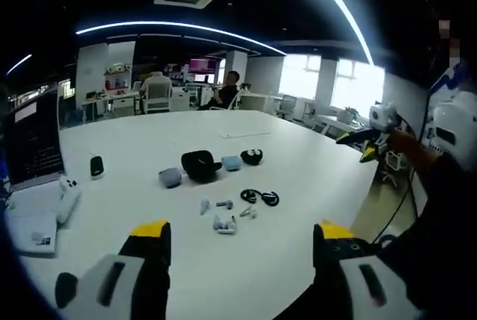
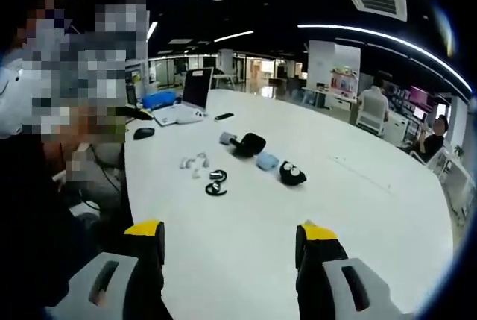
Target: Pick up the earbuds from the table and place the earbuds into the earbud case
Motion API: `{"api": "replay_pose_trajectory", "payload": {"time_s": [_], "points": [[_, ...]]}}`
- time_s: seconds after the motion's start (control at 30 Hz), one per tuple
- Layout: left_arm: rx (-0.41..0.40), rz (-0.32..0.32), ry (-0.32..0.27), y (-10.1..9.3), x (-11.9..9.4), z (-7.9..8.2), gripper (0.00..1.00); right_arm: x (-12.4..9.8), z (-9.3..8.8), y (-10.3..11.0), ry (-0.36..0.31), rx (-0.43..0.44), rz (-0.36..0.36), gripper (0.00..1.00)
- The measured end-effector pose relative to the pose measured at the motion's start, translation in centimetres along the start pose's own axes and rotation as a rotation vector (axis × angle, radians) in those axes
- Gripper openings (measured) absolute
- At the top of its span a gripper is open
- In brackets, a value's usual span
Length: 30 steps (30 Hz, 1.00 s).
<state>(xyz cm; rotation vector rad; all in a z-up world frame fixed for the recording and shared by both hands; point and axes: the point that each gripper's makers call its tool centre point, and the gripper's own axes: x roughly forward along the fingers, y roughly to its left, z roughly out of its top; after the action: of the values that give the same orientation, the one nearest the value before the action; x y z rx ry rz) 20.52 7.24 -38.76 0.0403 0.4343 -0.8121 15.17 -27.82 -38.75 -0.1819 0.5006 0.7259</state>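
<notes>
- Office space spreads behind a large white table point(image 1: 298, 156), with ceiling light strips, desks and seated people far off; no writing on anything is legible.
- Left gripper point(image 1: 240, 242) hangs above the near table edge, jaws spread wide and yellow-tipped, holding nothing.
- Right gripper point(image 2: 226, 242) likewise hovers over bare tabletop, jaws parted and empty.
- At mid-table a black earbud case point(image 1: 200, 165) lies open; whether anything sits inside cannot be told.
- Just beside it lie a blue-grey case point(image 1: 170, 177), a light blue case point(image 1: 232, 162) and a small black case point(image 1: 251, 157).
- Nearer the left gripper, loose white earbuds point(image 1: 225, 221) and black ear-hook earbuds point(image 1: 260, 197) rest on the table, apart from every case.
- A laptop point(image 1: 31, 141) stands open at the table's end, a black mouse point(image 1: 97, 165) near it.
</notes>
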Motion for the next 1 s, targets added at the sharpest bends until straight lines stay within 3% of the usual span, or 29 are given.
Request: {"api": "replay_pose_trajectory", "payload": {"time_s": [0.13,0.33,0.7,0.83,0.9,1.0], "points": [[-0.014,-0.003,0.001,0.5,0.2,-0.2,0.78,0.5,0.2,-0.2,0.003,-0.008,0.01,0.69],[-0.06,-0.058,-0.027,0.3,0.7,0.0,0.78,1.8,1.4,-0.2,0.008,-0.042,0.032,0.68],[-0.072,-0.014,-0.043,2.9,1.6,0.1,0.78,6.1,5.3,0.5,0.024,-0.181,0.096,0.65],[-0.07,-0.01,-0.043,3.1,1.7,0.1,0.77,6.4,5.5,0.6,0.022,-0.187,0.1,0.62],[-0.08,0.011,-0.046,4.4,2.3,-0.1,0.77,8.9,7.9,1.5,0.009,-0.224,0.15,0.61],[-0.097,0.009,-0.057,4.8,2.6,-0.2,0.76,10.6,9.3,1.7,0.009,-0.248,0.168,0.6]]}}
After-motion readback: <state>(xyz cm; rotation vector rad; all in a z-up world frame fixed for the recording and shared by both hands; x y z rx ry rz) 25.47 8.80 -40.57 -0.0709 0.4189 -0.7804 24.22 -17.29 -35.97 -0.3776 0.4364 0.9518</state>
